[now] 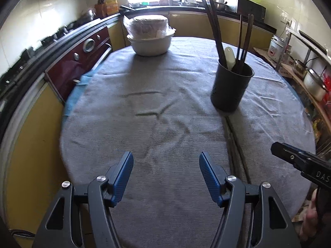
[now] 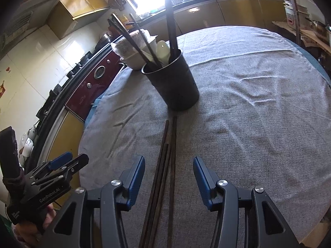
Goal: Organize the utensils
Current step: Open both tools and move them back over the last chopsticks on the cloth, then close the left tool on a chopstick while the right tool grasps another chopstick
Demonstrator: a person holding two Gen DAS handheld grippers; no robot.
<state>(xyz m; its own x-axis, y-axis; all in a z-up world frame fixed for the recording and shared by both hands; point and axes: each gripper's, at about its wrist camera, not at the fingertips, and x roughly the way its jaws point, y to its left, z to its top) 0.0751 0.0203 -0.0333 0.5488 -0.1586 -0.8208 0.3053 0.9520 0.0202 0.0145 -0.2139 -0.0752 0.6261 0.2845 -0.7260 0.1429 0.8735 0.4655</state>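
Note:
A black utensil holder (image 1: 231,86) (image 2: 172,82) stands on the grey-clothed round table (image 1: 144,124) (image 2: 248,113). It holds several dark chopsticks (image 1: 215,29) (image 2: 171,24) and a white spoon (image 1: 230,57) (image 2: 162,50). Three dark chopsticks (image 2: 165,175) (image 1: 238,150) lie flat on the cloth in front of the holder. My right gripper (image 2: 169,177) is open, its jaws on either side of the lying chopsticks, just above them. My left gripper (image 1: 166,177) is open and empty over bare cloth, to the left of them.
A white bowl (image 1: 151,43) (image 2: 134,61) with a plastic-wrapped stack on it stands at the table's far side. A dark red oven (image 1: 82,62) and counter run along the left. Shelves with pots (image 1: 310,78) stand on the right.

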